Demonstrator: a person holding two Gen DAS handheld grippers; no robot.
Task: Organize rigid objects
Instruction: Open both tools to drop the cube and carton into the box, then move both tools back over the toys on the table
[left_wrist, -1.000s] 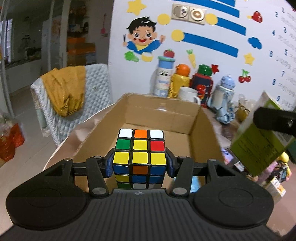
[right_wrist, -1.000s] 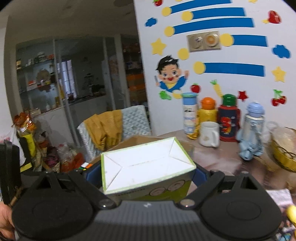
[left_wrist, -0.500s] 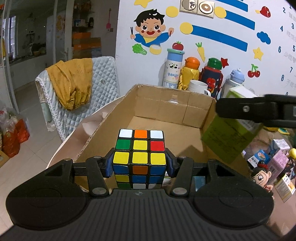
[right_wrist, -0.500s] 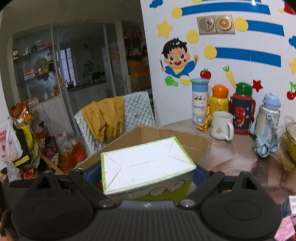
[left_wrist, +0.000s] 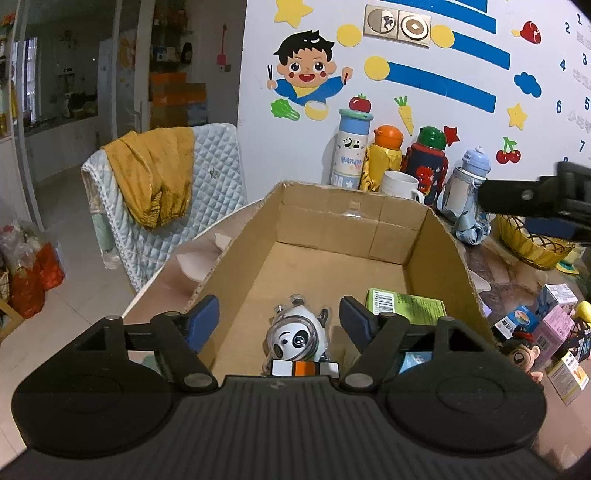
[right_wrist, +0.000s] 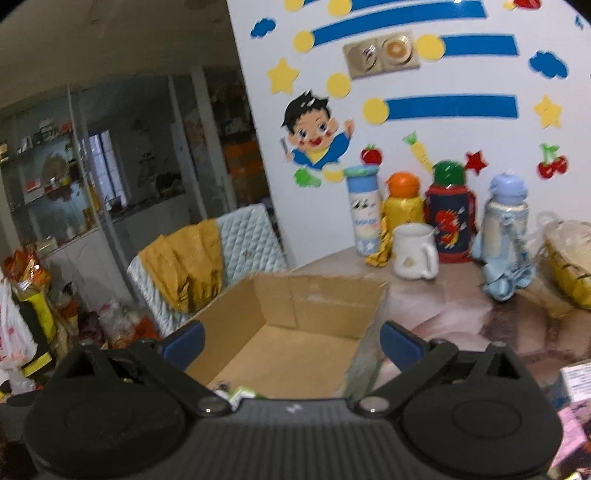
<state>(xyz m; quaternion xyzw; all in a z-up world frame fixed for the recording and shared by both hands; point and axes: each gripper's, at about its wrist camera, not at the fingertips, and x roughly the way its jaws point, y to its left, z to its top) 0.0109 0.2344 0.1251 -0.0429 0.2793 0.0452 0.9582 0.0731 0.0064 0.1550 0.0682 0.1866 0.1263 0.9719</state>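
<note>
Drop step done: both tools spread, left and right, over box; cube inside. Next: fetch table items.

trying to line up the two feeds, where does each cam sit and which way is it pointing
Left wrist: sits on the left gripper, looking down into the cardboard box at the panda toy, cube and green carton; its open blue-padded fingers show, with the right gripper at the right edge.
Right wrist: sits on the right gripper, higher and further right, facing the box and wall; its open fingers show.
Shared: the box, white mug, bottles, wall stickers.
</note>
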